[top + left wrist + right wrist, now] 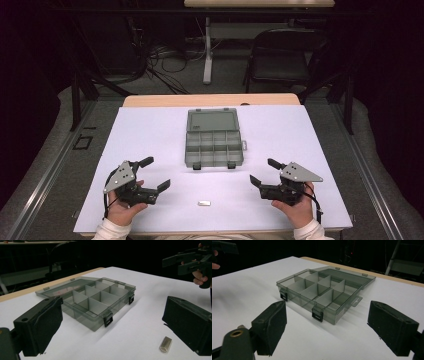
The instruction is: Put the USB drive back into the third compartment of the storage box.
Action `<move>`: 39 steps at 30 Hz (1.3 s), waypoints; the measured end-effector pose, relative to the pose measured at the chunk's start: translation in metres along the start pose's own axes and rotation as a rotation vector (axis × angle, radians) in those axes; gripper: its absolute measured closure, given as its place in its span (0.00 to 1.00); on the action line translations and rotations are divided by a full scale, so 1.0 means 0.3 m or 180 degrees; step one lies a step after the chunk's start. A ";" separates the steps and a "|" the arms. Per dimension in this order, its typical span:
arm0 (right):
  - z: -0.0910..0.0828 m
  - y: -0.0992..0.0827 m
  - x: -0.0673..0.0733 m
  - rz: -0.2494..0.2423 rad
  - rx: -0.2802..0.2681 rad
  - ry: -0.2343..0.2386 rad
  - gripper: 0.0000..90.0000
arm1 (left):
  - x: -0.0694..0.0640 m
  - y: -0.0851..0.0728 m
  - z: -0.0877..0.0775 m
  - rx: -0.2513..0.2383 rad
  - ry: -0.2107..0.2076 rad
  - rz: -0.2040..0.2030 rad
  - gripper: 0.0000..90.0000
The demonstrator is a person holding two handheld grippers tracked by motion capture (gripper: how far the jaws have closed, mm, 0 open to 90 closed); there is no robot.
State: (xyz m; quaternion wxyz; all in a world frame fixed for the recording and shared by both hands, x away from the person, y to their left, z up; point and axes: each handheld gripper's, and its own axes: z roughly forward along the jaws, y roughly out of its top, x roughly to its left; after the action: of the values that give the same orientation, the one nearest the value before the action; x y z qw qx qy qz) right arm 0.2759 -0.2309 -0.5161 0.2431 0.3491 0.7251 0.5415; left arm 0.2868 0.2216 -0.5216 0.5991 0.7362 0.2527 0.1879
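A: Table? 
B: White table (150, 130), wood edge at the far side. Dark floor, a chair (280, 55) and cables beyond.

A: Biggest item on it?
B: Grey see-through box (214, 145), centre of the table, lid (212, 121) flipped fully open and lying flat on the far side. Tray split into small compartments, all look empty. Two black latches (108, 321) on the near wall.

A: Grippers?
B: Left gripper (152, 175) near-left of the box, right gripper (262, 172) near-right, both well apart from it. Each held in a hand, jaws spread wide, nothing between them. Both angled toward the box.

A: Anything small?
B: One small pale part (204, 203), short tube or sleeve shape, lying on the table near the front edge, between the two grippers, touching neither. In the left gripper view it sits just beside the right-hand jaw. Can't tell what it is.
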 end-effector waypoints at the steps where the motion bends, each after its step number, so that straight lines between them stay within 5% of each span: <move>1: 0.000 -0.001 0.000 -0.0009 0.0005 -0.0003 0.17 | -0.002 0.000 0.004 0.0008 -0.0023 0.0009 0.03; 11: 0.010 -0.002 0.018 -0.0171 0.0079 -0.0080 0.21 | -0.015 -0.002 0.020 0.0030 -0.0061 0.0011 0.03; 31: 0.052 0.007 0.092 -0.0376 0.0279 0.0234 0.32 | -0.046 -0.008 0.014 0.0130 -0.0198 -0.0027 0.03; 39: 0.082 0.008 0.118 -0.0409 0.0380 0.0479 0.36 | -0.047 -0.010 0.014 0.0145 -0.0160 -0.0032 0.05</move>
State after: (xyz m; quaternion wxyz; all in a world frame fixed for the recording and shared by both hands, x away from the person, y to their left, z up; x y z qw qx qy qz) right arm 0.2719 -0.1880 -0.5202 0.2010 0.2741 0.7932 0.5053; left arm 0.2776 0.2104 -0.5252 0.5893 0.7528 0.2454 0.1606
